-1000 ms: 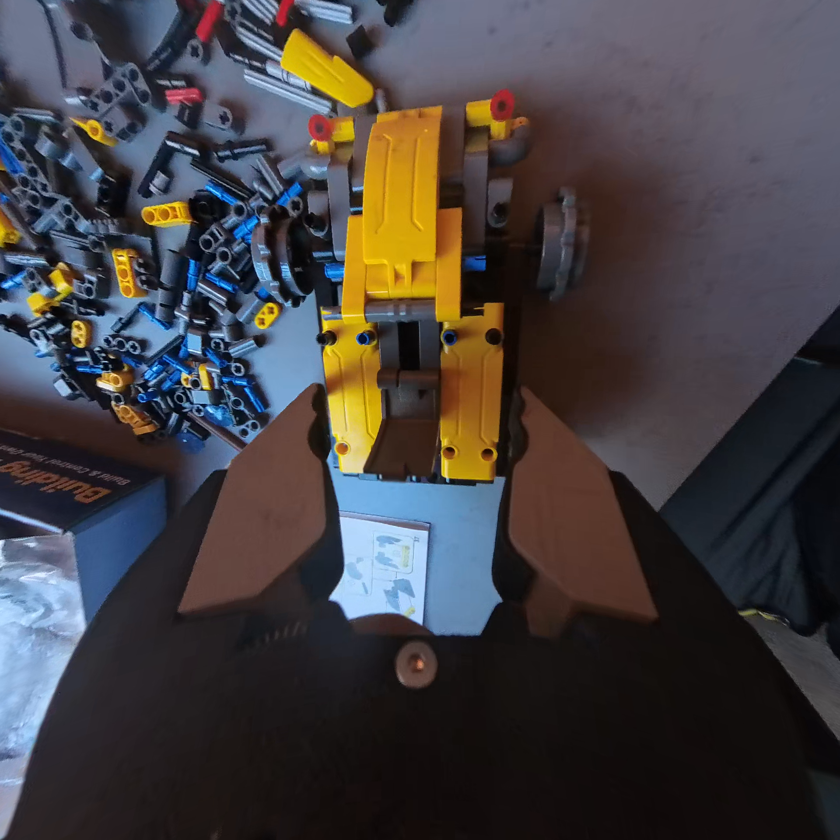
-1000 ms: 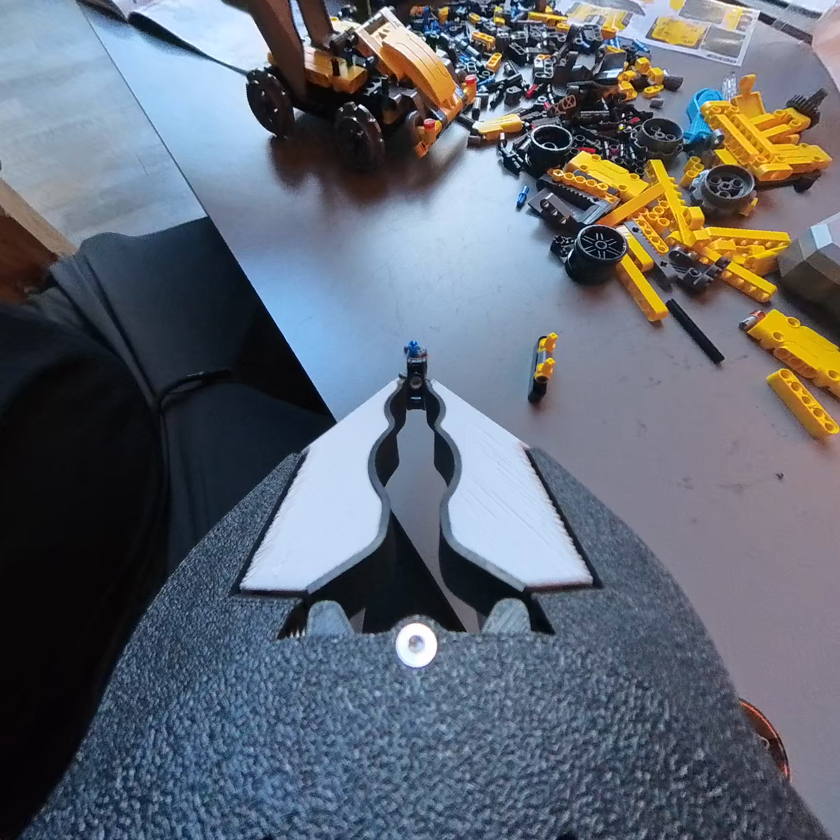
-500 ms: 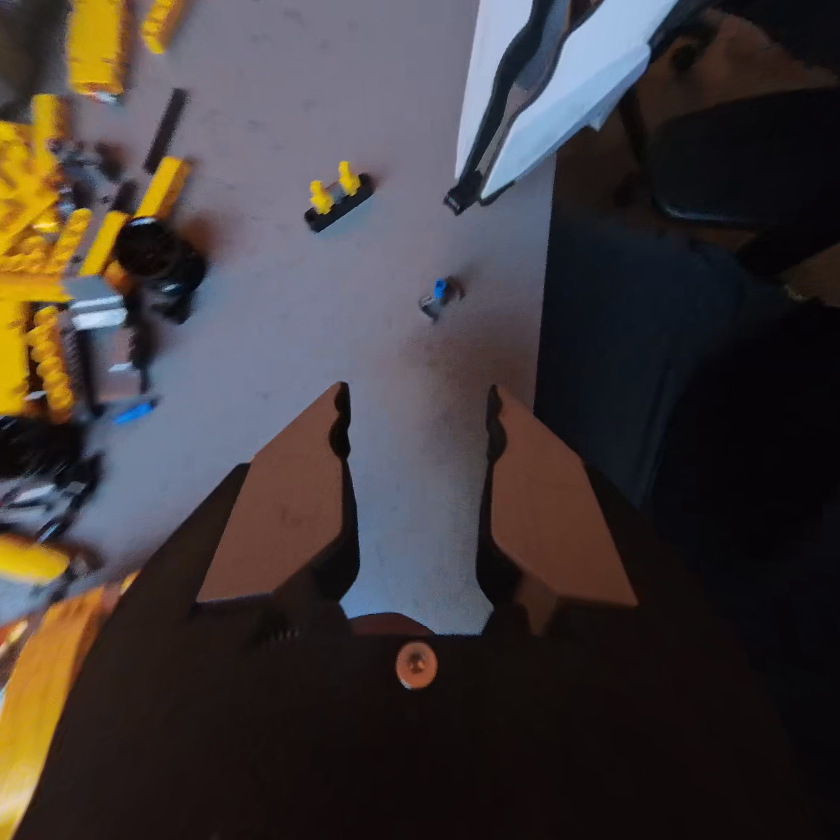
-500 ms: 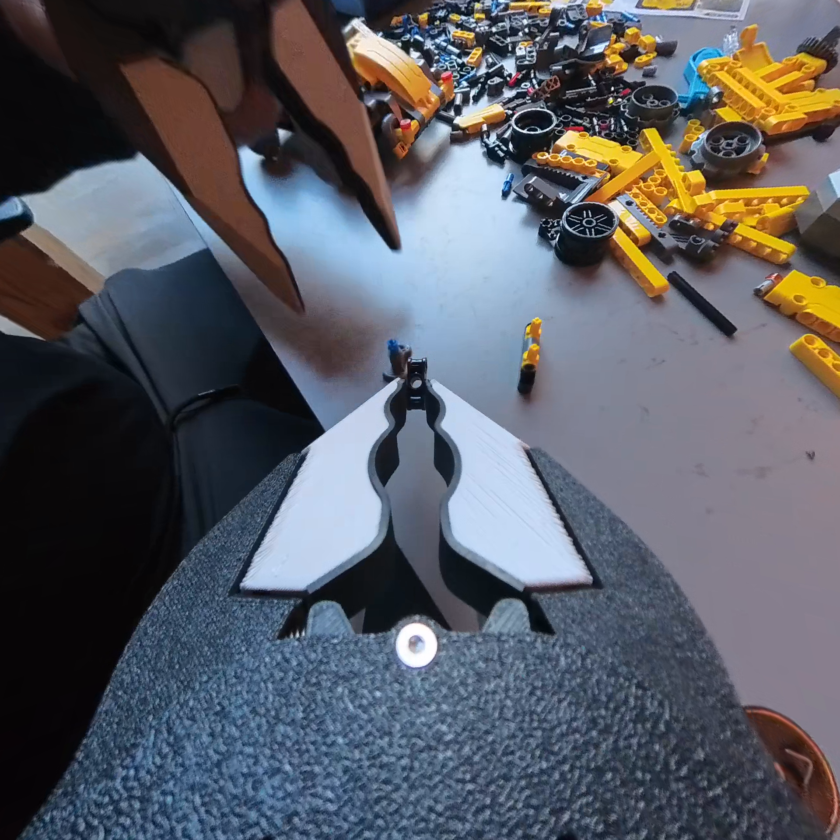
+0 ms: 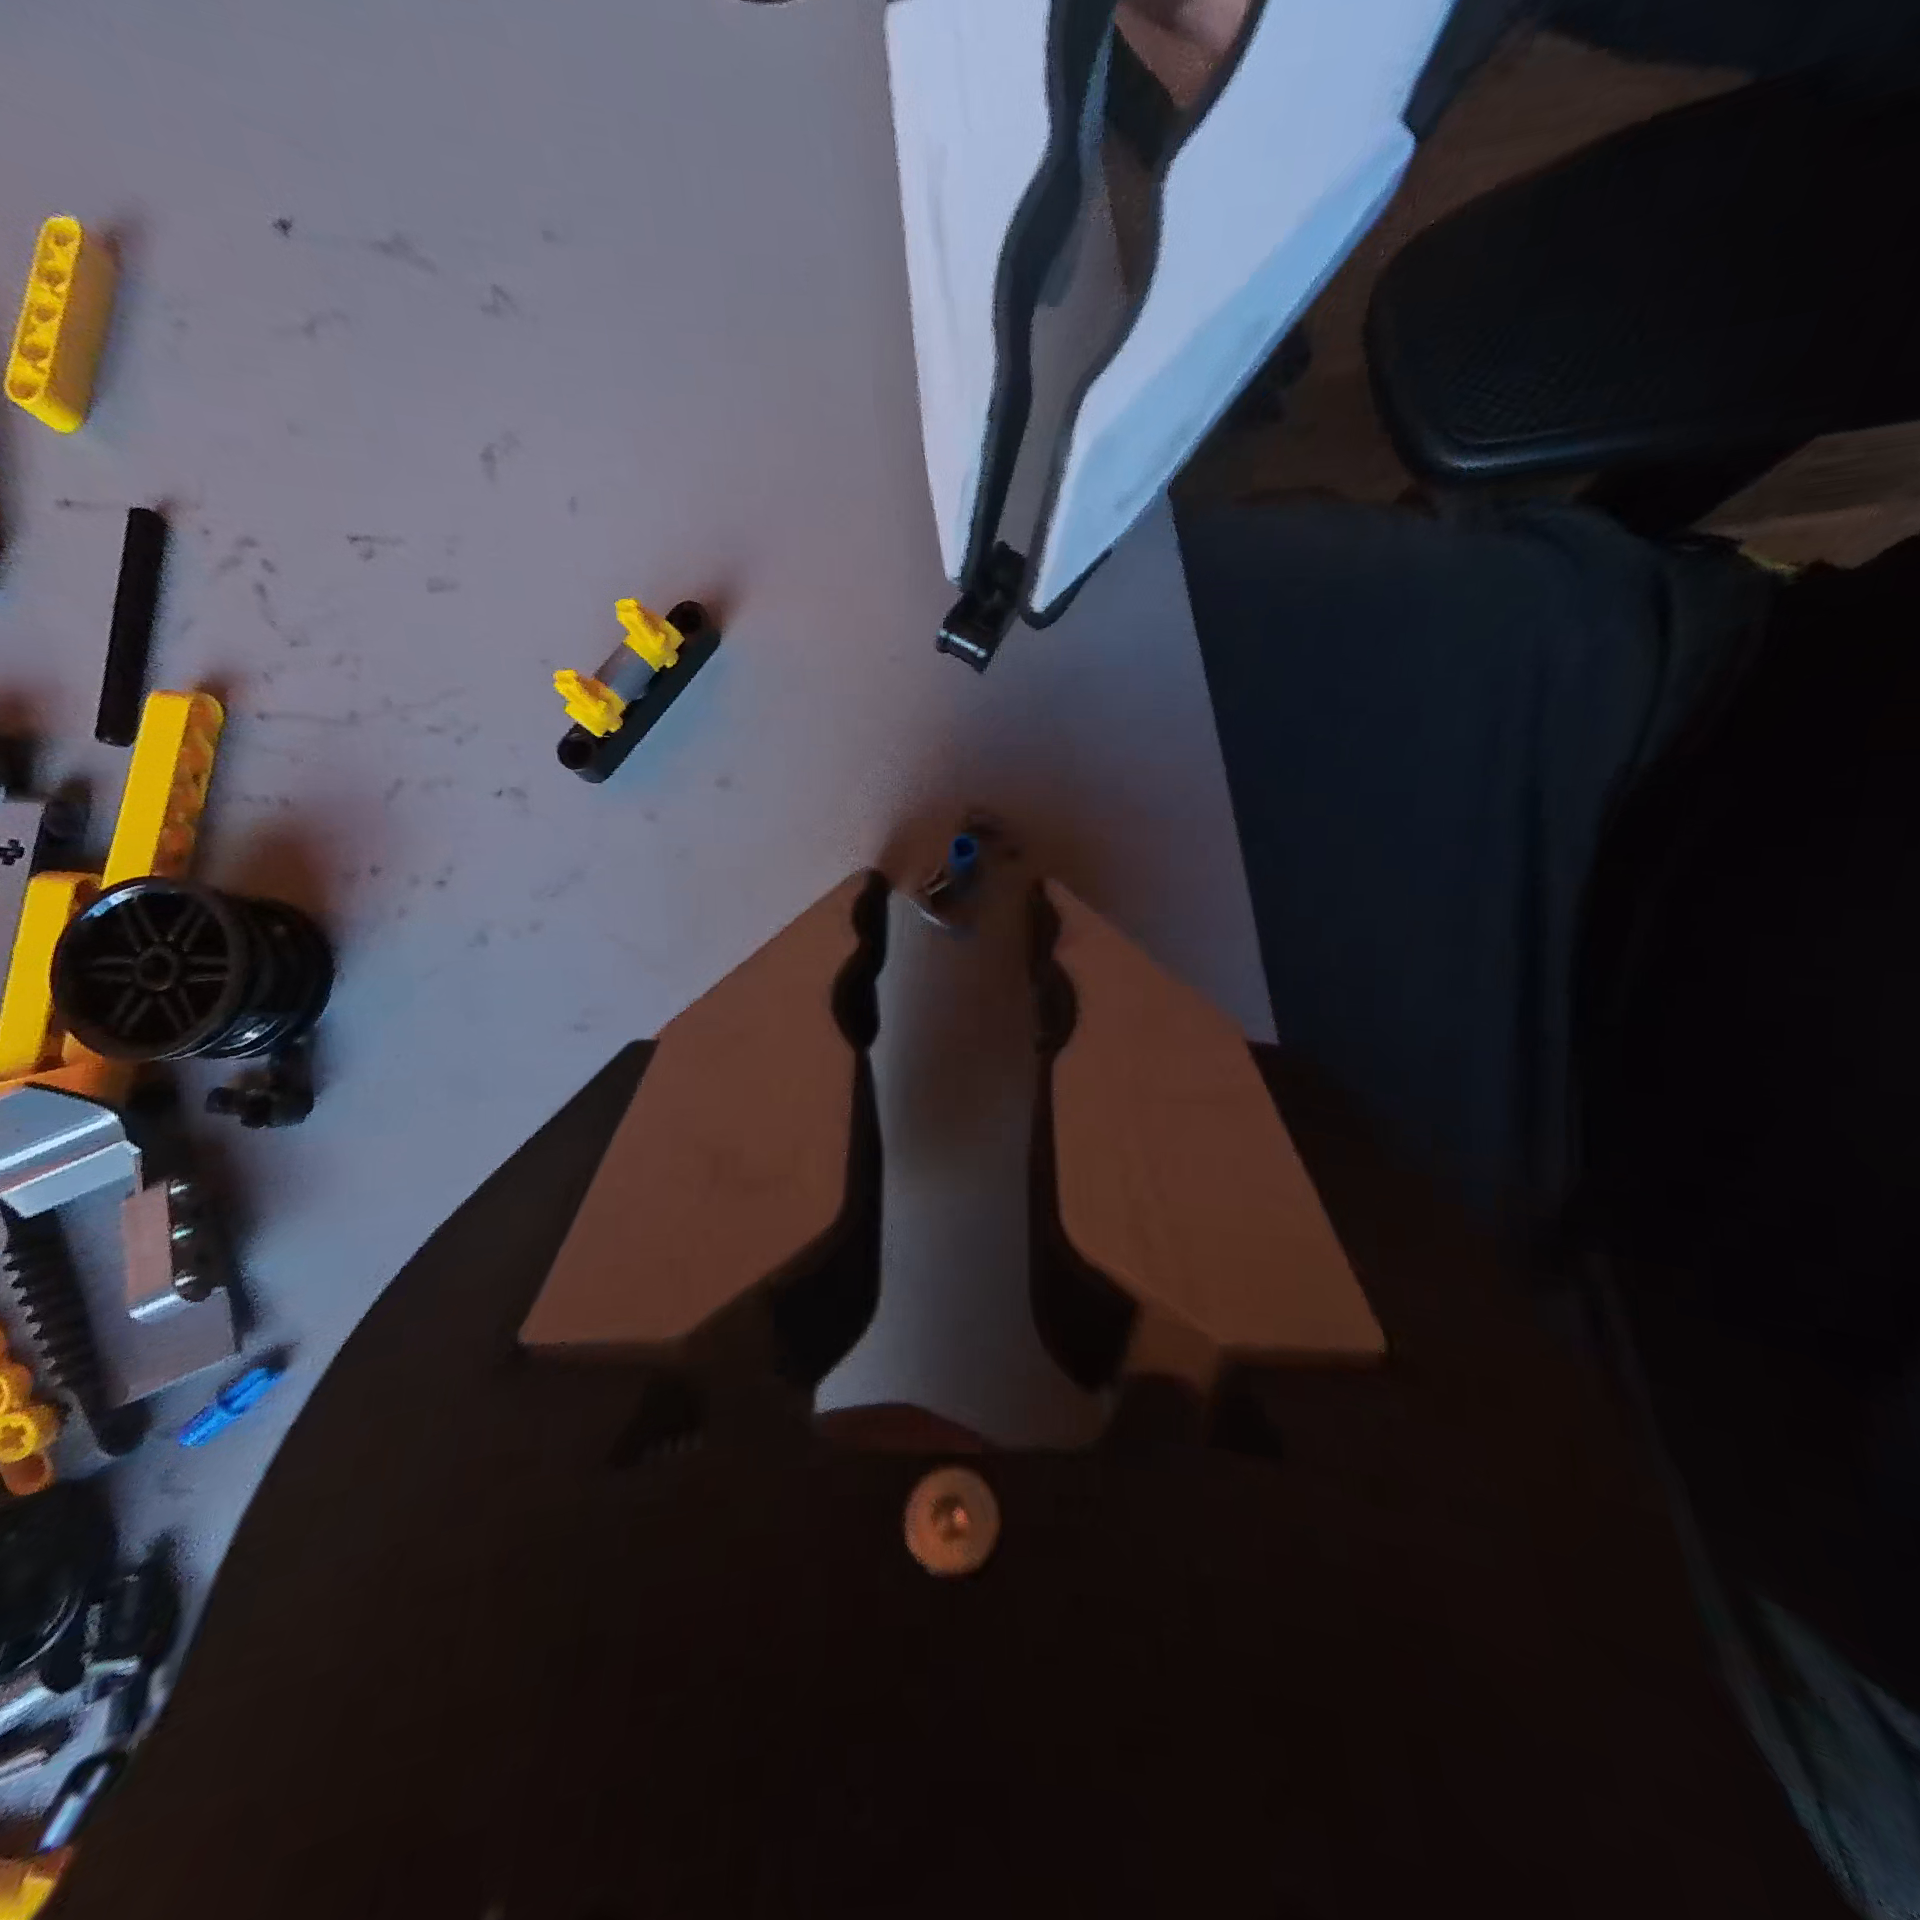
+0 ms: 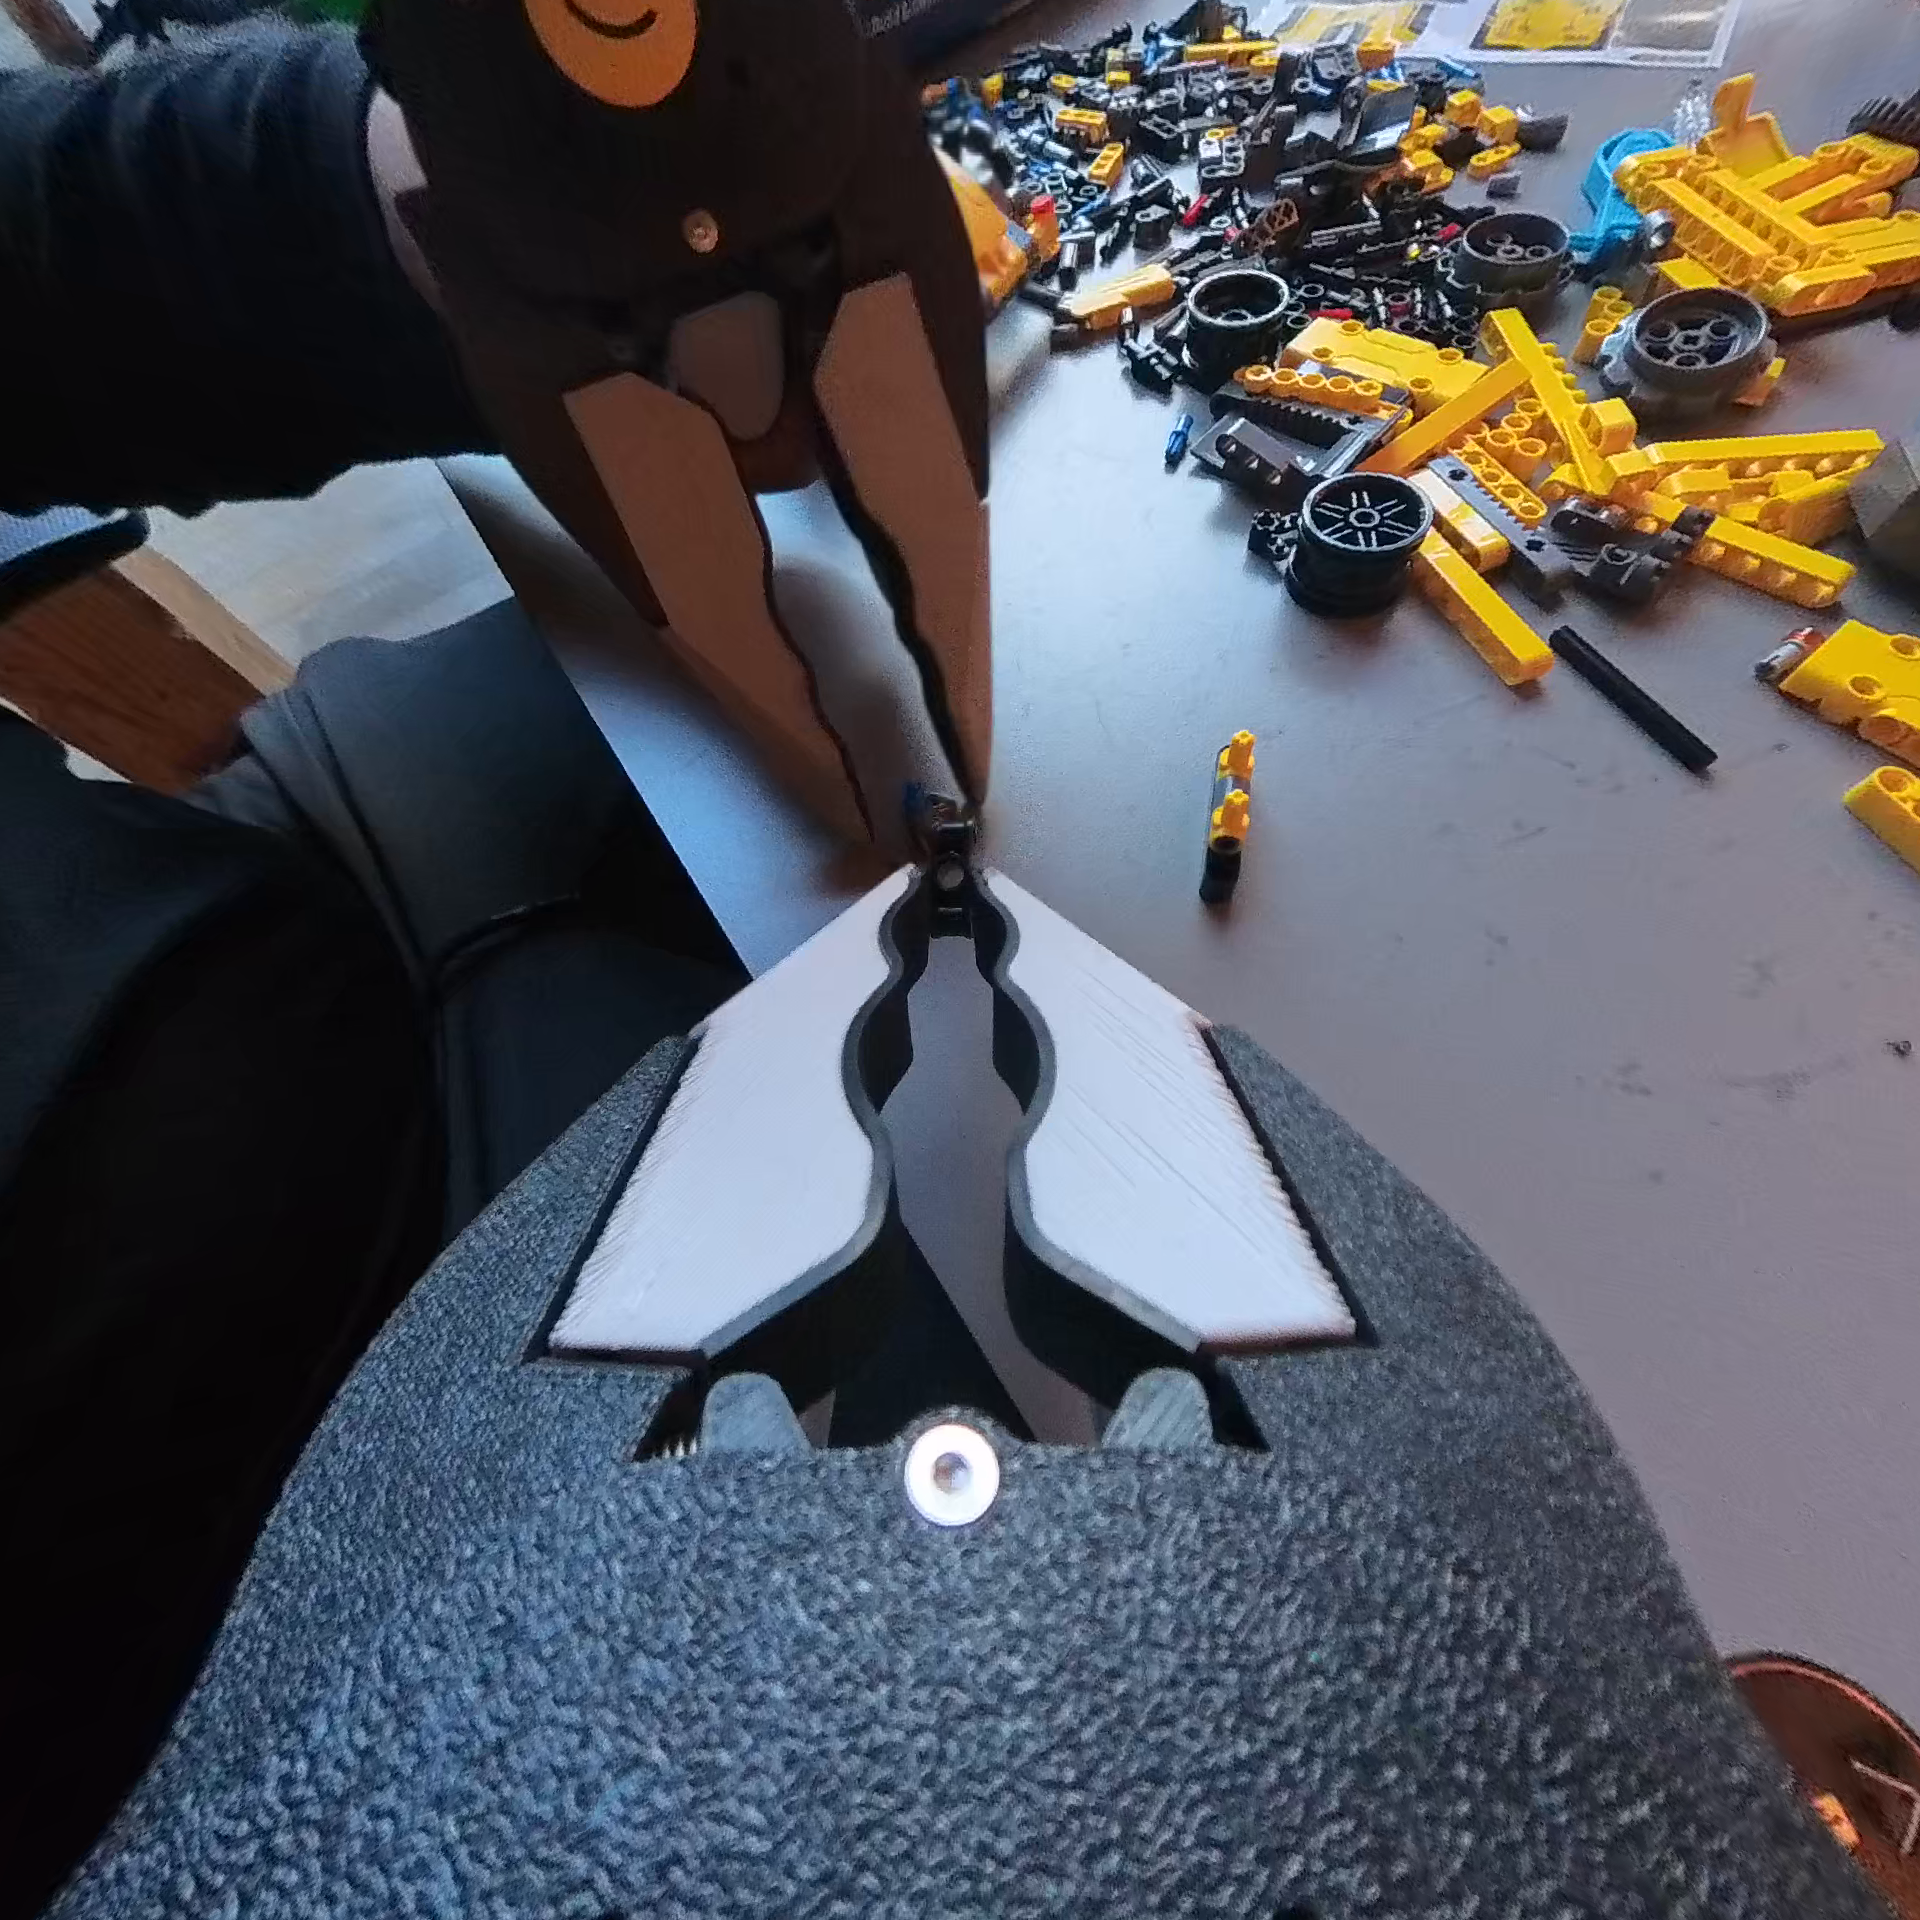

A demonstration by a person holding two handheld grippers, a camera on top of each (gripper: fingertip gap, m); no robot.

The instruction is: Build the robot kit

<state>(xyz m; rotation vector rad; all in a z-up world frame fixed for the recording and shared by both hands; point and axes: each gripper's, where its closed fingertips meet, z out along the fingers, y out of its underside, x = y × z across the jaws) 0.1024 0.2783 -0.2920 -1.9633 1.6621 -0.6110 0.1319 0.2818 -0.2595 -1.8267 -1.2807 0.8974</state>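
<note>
Where the grey surface [image 5: 499, 343] meets its near edge, a small blue-and-grey pin piece [image 5: 954, 883] lying between the tips of the left tool [image 5: 956, 894], brown fingers [image 5: 769, 1122] apart, not closed on it. Just beyond, in the left wrist view, the right tool [image 5: 1003, 582], white fingers [image 5: 1164, 364] pinched together on a small black connector [image 5: 980, 613] held above the surface. To one side, a short black beam with two yellow pins [image 5: 636, 691], a black wheel [image 5: 156, 971] and yellow beams [image 5: 57, 322]. Only in the right wrist view: the left tool [image 6: 914, 805] seen from outside, pointing down at the surface [image 6: 1403, 1039], the black connector [image 6: 948, 883] clamped in the right tool [image 6: 948, 883], and, well apart, a wide heap of yellow and black bricks [image 6: 1507, 312] with a blue part [image 6: 1621, 197]. Dark trousers [image 6: 436, 748] beside the surface edge.
</note>
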